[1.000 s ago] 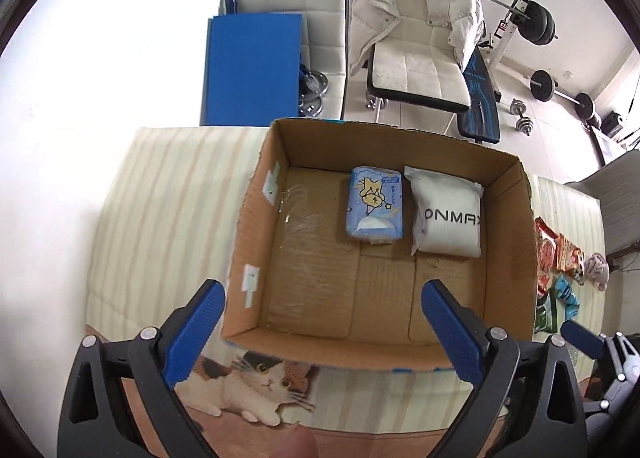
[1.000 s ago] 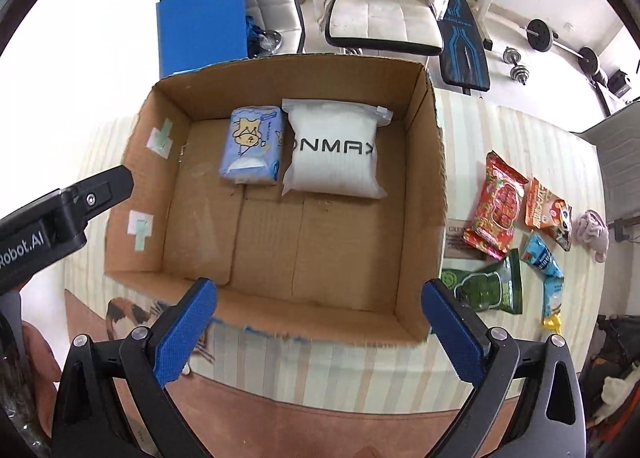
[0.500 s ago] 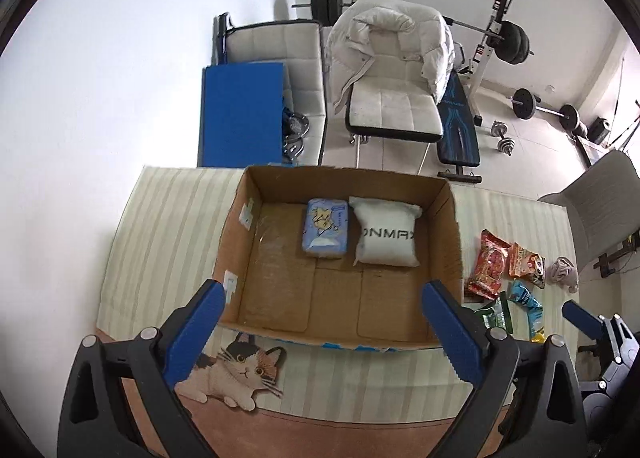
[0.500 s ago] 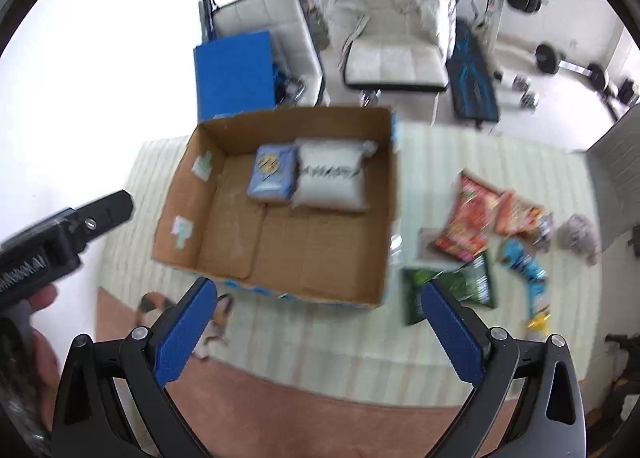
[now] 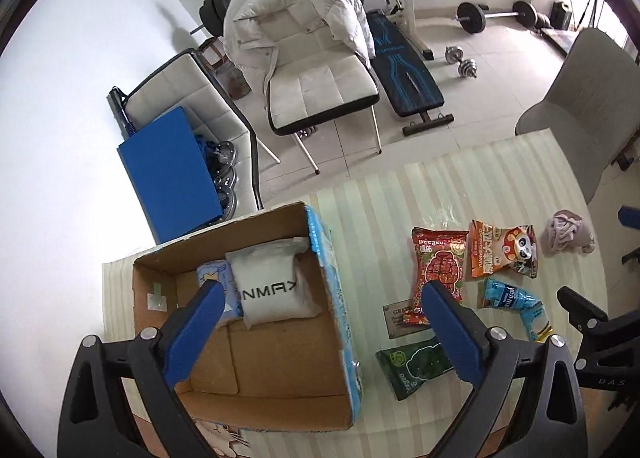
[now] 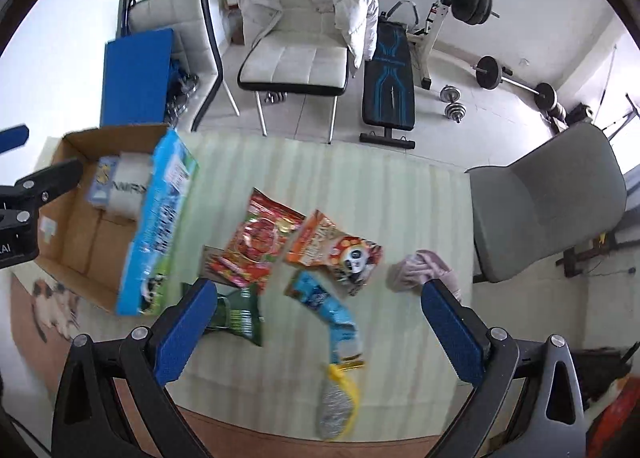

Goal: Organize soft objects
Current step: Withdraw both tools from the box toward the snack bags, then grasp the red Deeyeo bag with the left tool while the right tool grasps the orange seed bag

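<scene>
The right gripper (image 6: 316, 312) hangs with jaws wide apart and empty above the striped cloth (image 6: 360, 185), over a blue pouch (image 6: 326, 304). A green bag (image 6: 236, 316), red bag (image 6: 256, 246), orange bag (image 6: 334, 252) and pink rag (image 6: 420, 272) lie around it. The left gripper (image 5: 320, 318), also spread and empty, hovers over the box (image 5: 280, 378), where a white pack (image 5: 272, 290) and blue pack (image 5: 218, 274) sit touching at the far wall.
</scene>
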{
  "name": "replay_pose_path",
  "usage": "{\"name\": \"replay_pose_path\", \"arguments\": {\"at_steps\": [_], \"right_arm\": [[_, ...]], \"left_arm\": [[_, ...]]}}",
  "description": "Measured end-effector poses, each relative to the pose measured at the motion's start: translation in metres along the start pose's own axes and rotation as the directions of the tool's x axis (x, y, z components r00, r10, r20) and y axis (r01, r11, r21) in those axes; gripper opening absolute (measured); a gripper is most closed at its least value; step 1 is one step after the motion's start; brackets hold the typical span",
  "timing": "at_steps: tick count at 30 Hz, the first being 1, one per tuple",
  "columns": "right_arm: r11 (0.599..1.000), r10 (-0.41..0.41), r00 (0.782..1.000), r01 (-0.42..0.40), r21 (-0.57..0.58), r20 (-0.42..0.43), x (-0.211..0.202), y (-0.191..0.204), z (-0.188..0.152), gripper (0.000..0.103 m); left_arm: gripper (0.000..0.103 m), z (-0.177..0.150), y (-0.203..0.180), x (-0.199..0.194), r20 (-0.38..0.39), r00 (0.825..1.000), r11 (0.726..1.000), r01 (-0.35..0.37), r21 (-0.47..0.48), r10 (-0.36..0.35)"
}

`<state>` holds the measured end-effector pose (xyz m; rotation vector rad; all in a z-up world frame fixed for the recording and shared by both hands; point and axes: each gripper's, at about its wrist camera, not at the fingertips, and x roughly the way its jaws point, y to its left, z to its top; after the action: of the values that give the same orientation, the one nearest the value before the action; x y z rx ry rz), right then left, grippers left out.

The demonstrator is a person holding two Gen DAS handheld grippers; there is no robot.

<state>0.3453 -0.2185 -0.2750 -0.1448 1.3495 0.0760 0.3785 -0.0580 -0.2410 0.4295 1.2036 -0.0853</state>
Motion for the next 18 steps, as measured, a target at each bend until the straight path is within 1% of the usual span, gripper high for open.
{"name": "replay_pose_path", "arguments": {"at_steps": [2, 3, 4, 5, 7, 10, 13, 15, 17, 18], "right_arm": [[0.993, -0.045, 0.996, 0.035, -0.115, -0.083, 0.037, -0.01, 0.01, 0.103], [0.981, -0.086, 0.989, 0.063, -0.185, -0.118, 0.059, -0.012, 0.015, 0.103], [0.969, -0.109, 0.985, 0.075, -0.236, -0.137, 0.076, -0.011, 0.016, 0.103], [0.958, -0.112, 0.98, 0.063, -0.279, -0.162, 0.094, -0.012, 0.018, 0.103], [0.946, -0.095, 0.972, 0.02, -0.325, -0.216, 0.125, -0.012, 0.022, 0.102], [0.932, -0.046, 0.957, -0.062, -0.357, -0.287, 0.165, -0.007, 0.027, 0.102], [0.919, 0.015, 0.936, -0.151, -0.364, -0.351, 0.197, -0.009, 0.032, 0.102], [0.916, 0.054, 0.918, -0.202, -0.346, -0.393, 0.214, -0.012, 0.034, 0.102], [0.922, 0.083, 0.912, -0.224, -0.315, -0.403, 0.225, -0.017, 0.037, 0.101], [0.931, 0.106, 0.909, -0.233, -0.281, -0.403, 0.227, -0.024, 0.04, 0.093]], "left_arm": [[0.101, 0.005, -0.021, 0.029, -0.05, 0.998, 0.999, -0.028, 0.027, 0.03], [0.101, 0.005, -0.028, 0.043, -0.075, 0.997, 0.999, -0.033, 0.037, 0.035], [0.101, 0.007, -0.037, 0.055, -0.1, 0.994, 0.998, -0.035, 0.046, 0.04], [0.101, 0.006, -0.044, 0.068, -0.124, 0.991, 0.998, -0.035, 0.056, 0.042], [0.101, 0.007, -0.056, 0.089, -0.161, 0.985, 0.996, -0.044, 0.074, 0.055], [0.101, 0.008, -0.068, 0.107, -0.174, 0.981, 0.994, -0.072, 0.085, 0.086], [0.101, 0.009, -0.073, 0.118, -0.183, 0.979, 0.993, -0.075, 0.088, 0.09], [0.101, 0.01, -0.075, 0.123, -0.192, 0.978, 0.995, -0.067, 0.08, 0.081], [0.101, 0.011, -0.076, 0.127, -0.199, 0.977, 0.995, -0.06, 0.074, 0.074], [0.101, 0.013, -0.076, 0.129, -0.204, 0.977, 0.996, -0.054, 0.073, 0.068]]}}
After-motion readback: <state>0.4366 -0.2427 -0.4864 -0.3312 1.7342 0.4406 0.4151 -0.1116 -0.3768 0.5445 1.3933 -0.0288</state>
